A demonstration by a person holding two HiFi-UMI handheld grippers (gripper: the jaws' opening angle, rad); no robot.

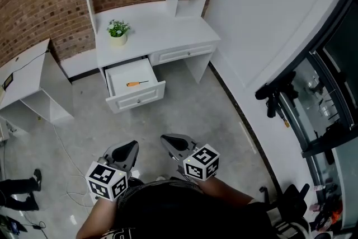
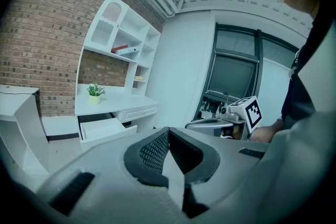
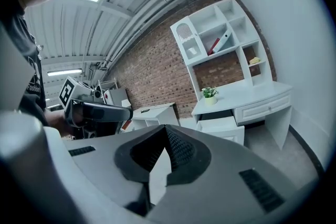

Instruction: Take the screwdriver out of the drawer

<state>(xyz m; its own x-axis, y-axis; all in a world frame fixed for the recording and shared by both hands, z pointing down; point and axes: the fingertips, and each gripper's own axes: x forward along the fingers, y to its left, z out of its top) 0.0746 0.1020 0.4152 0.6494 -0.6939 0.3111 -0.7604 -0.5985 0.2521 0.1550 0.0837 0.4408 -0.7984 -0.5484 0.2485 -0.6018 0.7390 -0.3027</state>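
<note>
Only the head view showed the screwdriver (image 1: 137, 83) mid-way in the open drawer (image 1: 137, 99). The left gripper (image 2: 168, 132) and right gripper (image 3: 167, 130) were pressed together, empty.

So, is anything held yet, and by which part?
Nothing: left gripper and right gripper are shut, empty; screwdriver lies in the open drawer.

Grey left gripper (image 1: 134, 145), right gripper (image 1: 164, 139); black-white marker cubes (image 1: 106, 181); black shirt (image 1: 184, 210).

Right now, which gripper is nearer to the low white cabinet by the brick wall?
Left. The left gripper is held on the side of the low white cabinet; the right gripper sits beyond it, farther away.
</note>
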